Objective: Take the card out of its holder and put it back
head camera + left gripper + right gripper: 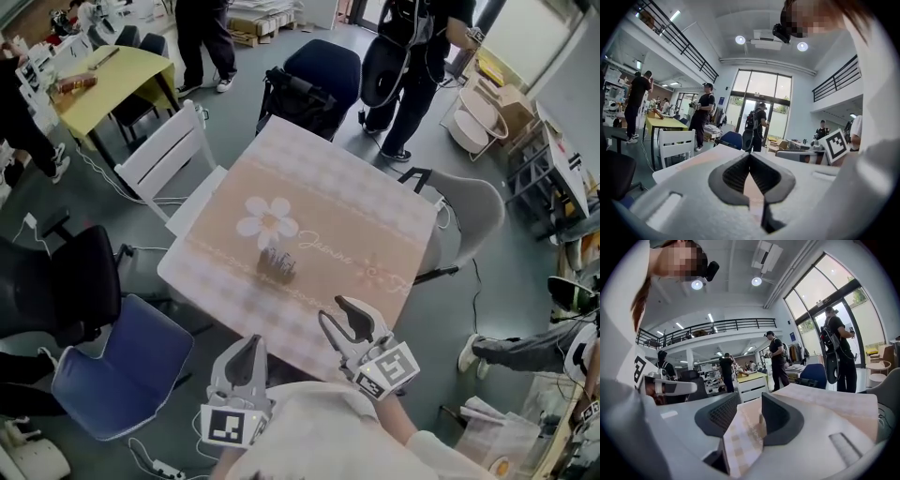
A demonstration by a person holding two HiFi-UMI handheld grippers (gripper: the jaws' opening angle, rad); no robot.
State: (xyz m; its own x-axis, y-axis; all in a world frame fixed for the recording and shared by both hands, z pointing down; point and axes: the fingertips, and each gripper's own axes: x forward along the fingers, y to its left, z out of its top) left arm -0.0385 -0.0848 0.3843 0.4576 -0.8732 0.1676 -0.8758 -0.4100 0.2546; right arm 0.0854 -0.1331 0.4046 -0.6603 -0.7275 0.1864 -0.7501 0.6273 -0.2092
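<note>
At the table's near edge the left gripper [248, 341] has its jaws closed tip to tip on nothing. The small dark card holder [277, 265] stands mid-table [375, 216] below the flower print. The right gripper [334, 311] gapes wide, empty, well short of it.

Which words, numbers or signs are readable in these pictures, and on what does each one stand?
Tablecloth: one cursive line right of the flower, too small and blurred to read.
Cubes: black-and-white square patterns only, no letters.
Nothing else is readable in any view.
</note>
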